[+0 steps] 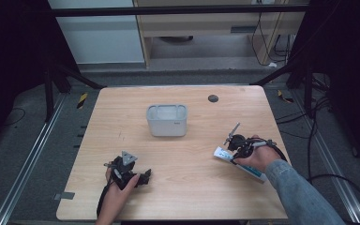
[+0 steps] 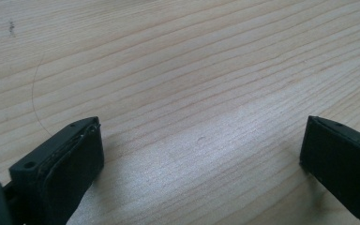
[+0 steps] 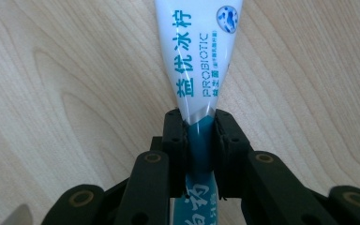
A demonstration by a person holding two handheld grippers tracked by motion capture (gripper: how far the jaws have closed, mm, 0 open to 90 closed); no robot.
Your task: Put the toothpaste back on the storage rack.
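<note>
The tube [image 1: 238, 162] lies on the tabletop [image 1: 187, 187], well to the right of the bin [image 1: 167, 120] and nearer the person than it. Its long axis runs diagonally: one white end points up-left toward the bin, the other end down-right toward the tabletop's right edge. In the right gripper view the tube [image 3: 201, 56] runs straight away from the camera, white with teal lettering, and turns teal where it is pinched. The right gripper [image 1: 235, 151] has its fingers [image 3: 174, 136] clamped on the tube partway along, squeezing it flat. The left gripper [image 1: 146, 176] rests low at the tabletop, to the left of the bin and nearer the person, its fingers [image 2: 70, 159] spread wide with bare wood between them. The bin stands upright at mid-tabletop, grey and open-topped; what lies inside cannot be made out.
</note>
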